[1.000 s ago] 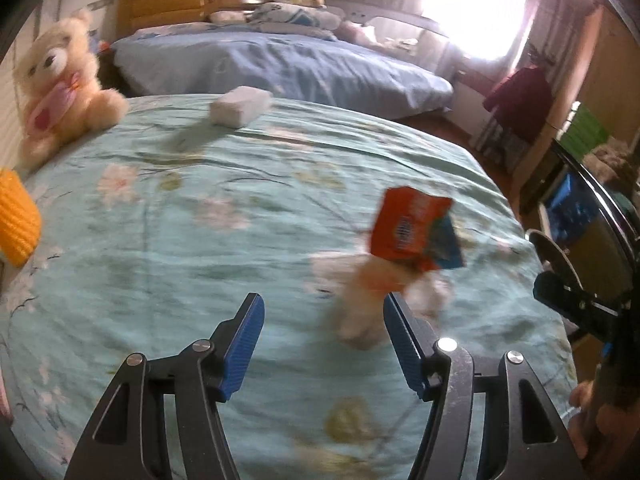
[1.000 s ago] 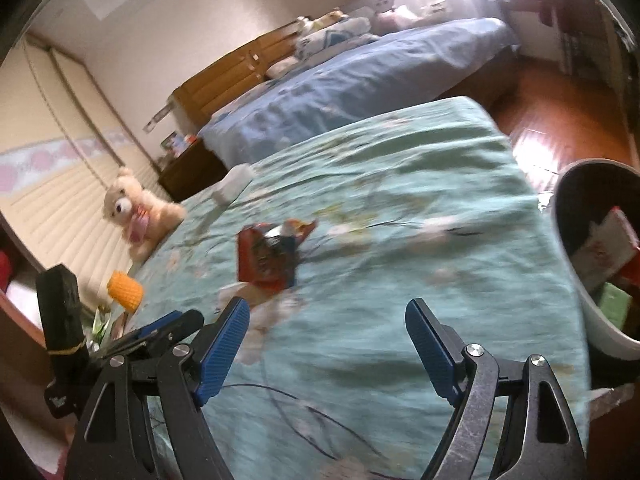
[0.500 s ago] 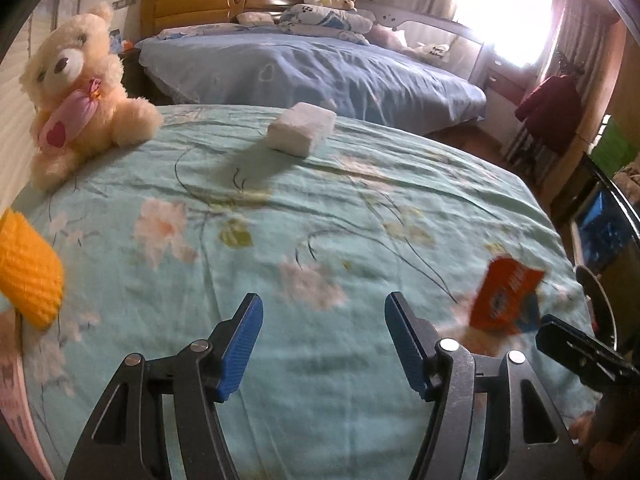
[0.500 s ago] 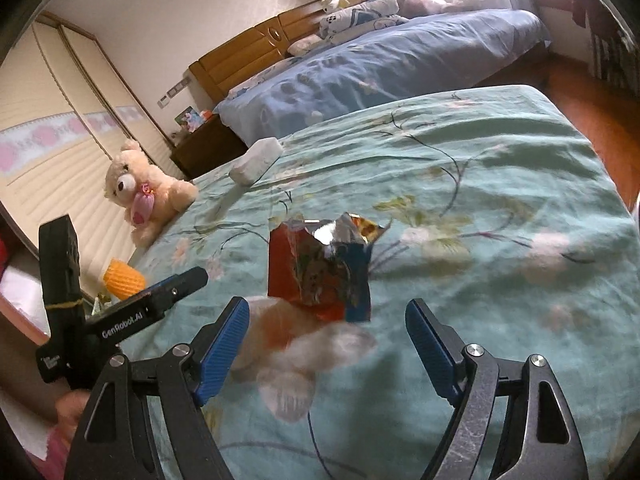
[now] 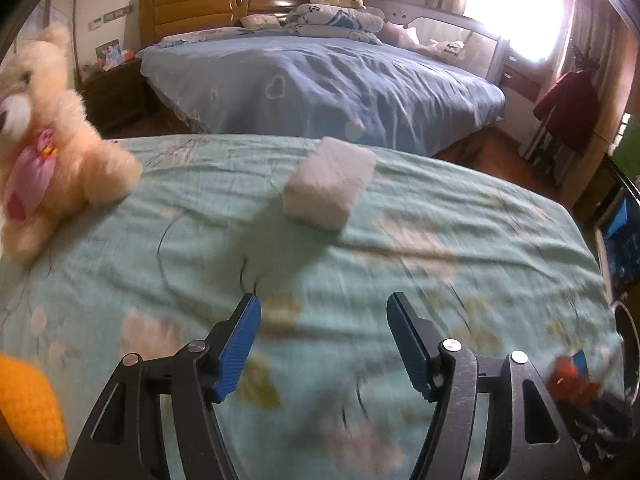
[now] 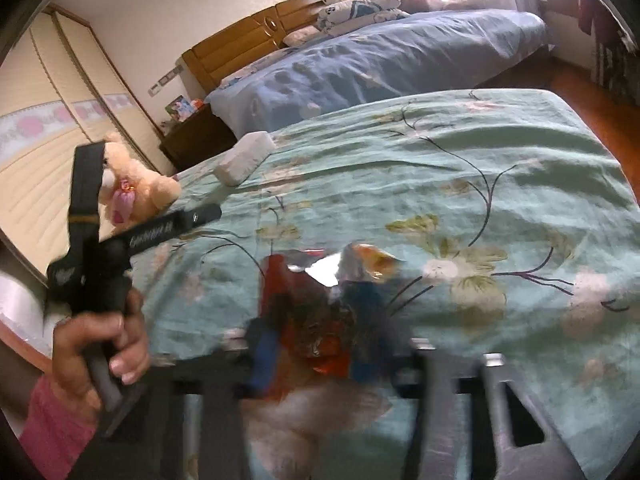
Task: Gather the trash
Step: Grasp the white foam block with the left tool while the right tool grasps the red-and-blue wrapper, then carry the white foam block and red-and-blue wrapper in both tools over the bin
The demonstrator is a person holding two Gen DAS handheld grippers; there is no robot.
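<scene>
Daylight from the overexposed window (image 5: 520, 12) reaches you at upper right, leaving the near bedspread (image 5: 460, 248) dim. Fisheye curvature bends both views toward black corners. Motion blur smears your right gripper (image 6: 316, 360) and the snack wrapper (image 6: 320, 312).

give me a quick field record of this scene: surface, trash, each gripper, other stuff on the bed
surface: green floral bedspread
trash: red and blue snack wrapper, crumpled, foil showing at the top
right gripper: jaws just been closing, blurred, wrapper between them
left gripper: open, nothing between the jaws, aimed toward the white packet
other items: teddy bear, orange knitted item
person: left hand on the gripper handle, pink sleeve
</scene>
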